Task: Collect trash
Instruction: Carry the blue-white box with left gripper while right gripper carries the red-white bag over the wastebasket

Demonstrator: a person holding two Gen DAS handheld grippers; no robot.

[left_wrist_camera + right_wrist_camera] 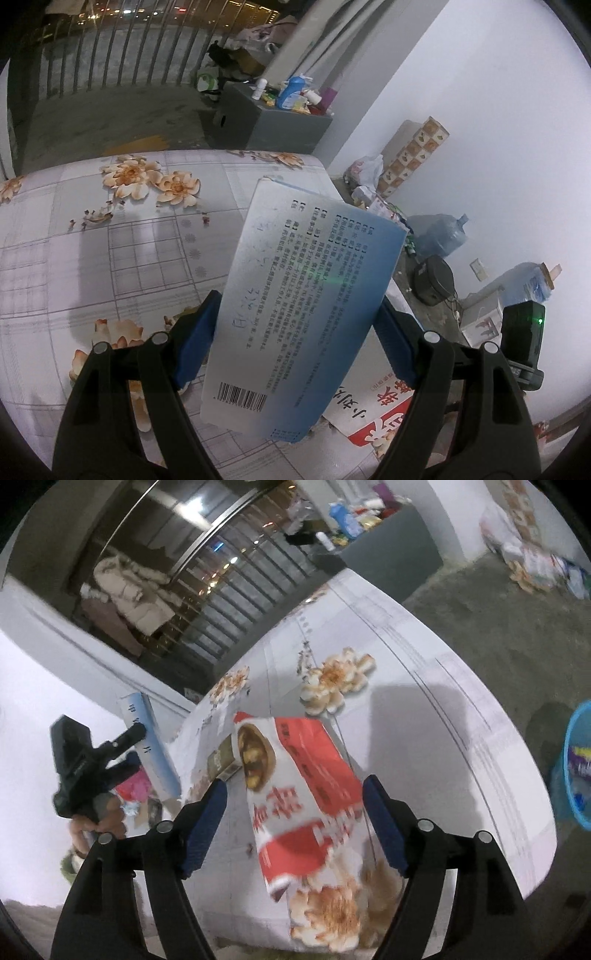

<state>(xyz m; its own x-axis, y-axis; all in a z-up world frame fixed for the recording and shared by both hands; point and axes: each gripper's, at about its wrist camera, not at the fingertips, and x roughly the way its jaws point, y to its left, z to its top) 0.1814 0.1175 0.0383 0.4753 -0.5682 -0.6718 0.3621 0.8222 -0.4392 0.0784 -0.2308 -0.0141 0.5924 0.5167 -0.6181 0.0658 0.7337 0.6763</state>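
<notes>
A flat blue-and-white printed box (295,295) stands tilted above the floral-cloth table (110,240), and my left gripper (299,299) is shut on its two side edges. In the right wrist view that box (147,746) and the left gripper (85,768) show at the left, with a hand under them. A red-and-white food packet (295,797) lies on the table (424,738) between the fingers of my right gripper (295,781). That gripper is open, and its pads stand clear of the packet. The packet (373,417) also shows beneath the box.
A blue plastic basket (576,768) with wrappers in it stands on the floor right of the table. A small brown box (221,760) lies on the table behind the packet. A grey cabinet (266,122) with bottles stands beyond; water jugs (439,236) and bags line the wall.
</notes>
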